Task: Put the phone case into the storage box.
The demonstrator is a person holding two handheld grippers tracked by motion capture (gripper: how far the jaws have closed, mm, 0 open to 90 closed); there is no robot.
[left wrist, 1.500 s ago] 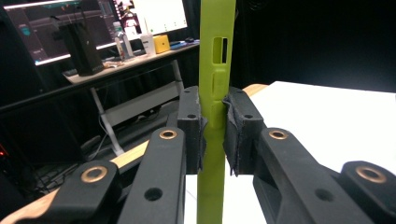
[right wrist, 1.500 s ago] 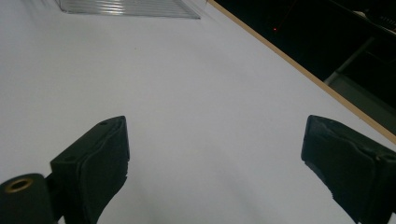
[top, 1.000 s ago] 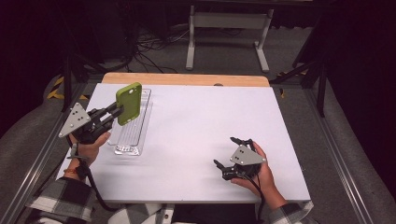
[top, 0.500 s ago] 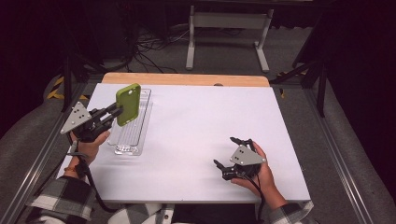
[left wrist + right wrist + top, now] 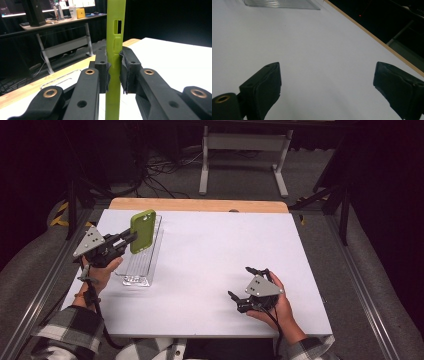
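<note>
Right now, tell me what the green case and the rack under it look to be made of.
Green phone case: likely matte soft plastic or silicone, with moulded button bumps and a cut-out, no glare. Rack: seemingly clear glossy plastic, since the white table shows through its ribs; thin wire loops show at one end.

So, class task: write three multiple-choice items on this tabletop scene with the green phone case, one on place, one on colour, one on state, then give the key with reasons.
1. Where is the phone case?
A. flat on the table
B. above the clear rack
C. beside the right hand-held gripper

2. What colour is the case?
A. green
B. red
C. blue

3. How are the right hand-held gripper's jaws?
A. shut on the case
B. shut on nothing
C. open

Key:
1 B, the left hand-held gripper holds it over the rack.
2 A, green in the high view.
3 C, bare table shows between them.
</note>
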